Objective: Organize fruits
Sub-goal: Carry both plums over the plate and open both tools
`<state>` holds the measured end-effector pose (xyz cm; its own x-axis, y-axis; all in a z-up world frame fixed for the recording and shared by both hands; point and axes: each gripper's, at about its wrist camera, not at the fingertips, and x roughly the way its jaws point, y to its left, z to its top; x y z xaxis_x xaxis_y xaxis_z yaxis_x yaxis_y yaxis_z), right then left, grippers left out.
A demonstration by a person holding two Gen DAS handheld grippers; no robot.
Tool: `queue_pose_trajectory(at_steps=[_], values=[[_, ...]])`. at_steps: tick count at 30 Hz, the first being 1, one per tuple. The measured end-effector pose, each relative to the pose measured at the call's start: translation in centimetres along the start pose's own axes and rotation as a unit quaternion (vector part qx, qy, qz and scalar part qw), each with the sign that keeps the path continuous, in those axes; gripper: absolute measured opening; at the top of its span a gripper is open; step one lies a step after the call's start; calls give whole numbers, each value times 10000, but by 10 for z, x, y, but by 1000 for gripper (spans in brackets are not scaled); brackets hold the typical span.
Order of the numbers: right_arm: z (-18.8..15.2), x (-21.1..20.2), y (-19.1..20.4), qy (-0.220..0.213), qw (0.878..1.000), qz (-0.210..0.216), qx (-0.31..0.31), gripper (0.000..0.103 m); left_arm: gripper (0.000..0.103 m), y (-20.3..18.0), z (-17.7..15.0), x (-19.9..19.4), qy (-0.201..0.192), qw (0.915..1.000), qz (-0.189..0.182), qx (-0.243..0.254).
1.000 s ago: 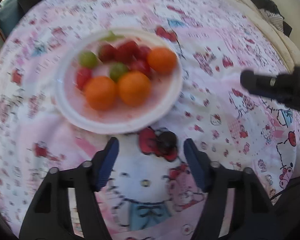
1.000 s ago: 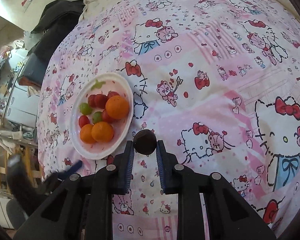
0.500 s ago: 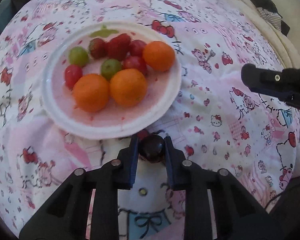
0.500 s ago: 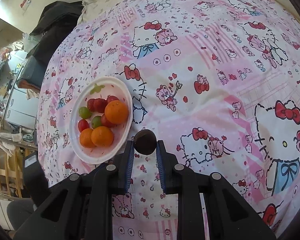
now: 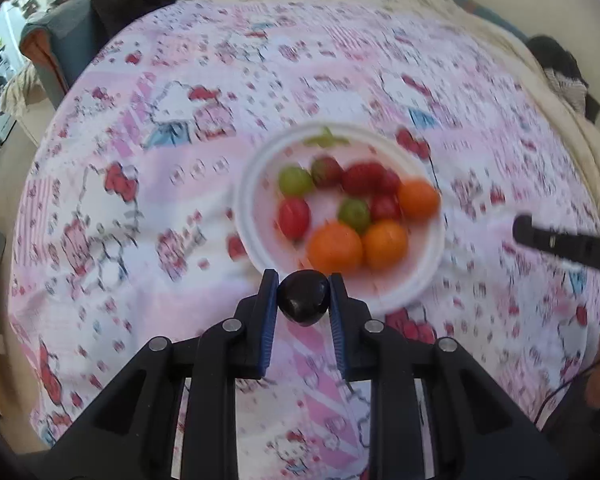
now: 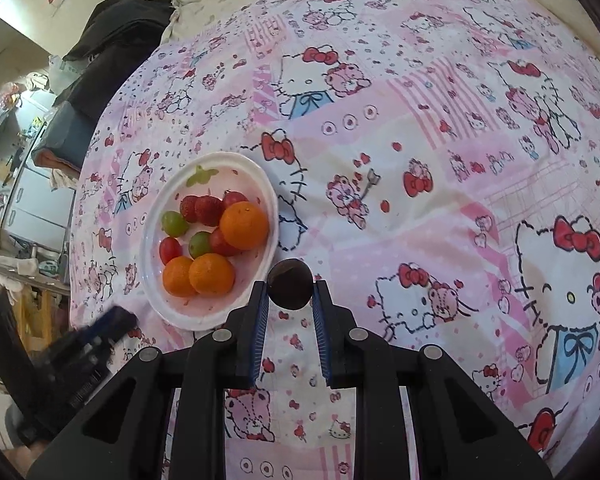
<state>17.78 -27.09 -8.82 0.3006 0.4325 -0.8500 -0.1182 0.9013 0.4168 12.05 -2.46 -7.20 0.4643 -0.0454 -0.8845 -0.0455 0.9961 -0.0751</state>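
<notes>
**Both grippers loaded, plate not yet reached**

We find the left gripper (image 5: 303, 295) w/ fingers just closed on a dark plum (image 5: 303, 298), held above the bedspread (image 5: 148, 184) at the near rim of the white plate (image 5: 247, 216). Right gripper (image 6: 289, 300) fingers pinch a second dark fruit (image 6: 291, 284) beside the plate. We judge both fruits light, smooth-skinned, easily bruised: grip across the widest part, gentle pressure. Oranges (image 6: 244, 226) already plated.
</notes>
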Motion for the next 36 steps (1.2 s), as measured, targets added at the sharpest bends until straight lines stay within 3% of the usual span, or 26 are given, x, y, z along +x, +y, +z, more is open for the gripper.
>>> queue_pose_trajectory(at_steps=[6, 14, 24, 36], values=[[15, 1, 33, -270, 9982, 196, -493, 24, 21, 4, 32, 2, -318, 9992, 129, 201], [43, 21, 61, -424, 9938, 482, -910, 24, 21, -6, 60, 25, -367, 9983, 130, 425], [67, 64, 55, -125, 9960, 632, -625, 24, 22, -10, 70, 53, -335, 9984, 101, 444], [68, 72, 50, -60, 9963, 689, -519, 27, 23, -6, 72, 60, -273, 9992, -97, 289]])
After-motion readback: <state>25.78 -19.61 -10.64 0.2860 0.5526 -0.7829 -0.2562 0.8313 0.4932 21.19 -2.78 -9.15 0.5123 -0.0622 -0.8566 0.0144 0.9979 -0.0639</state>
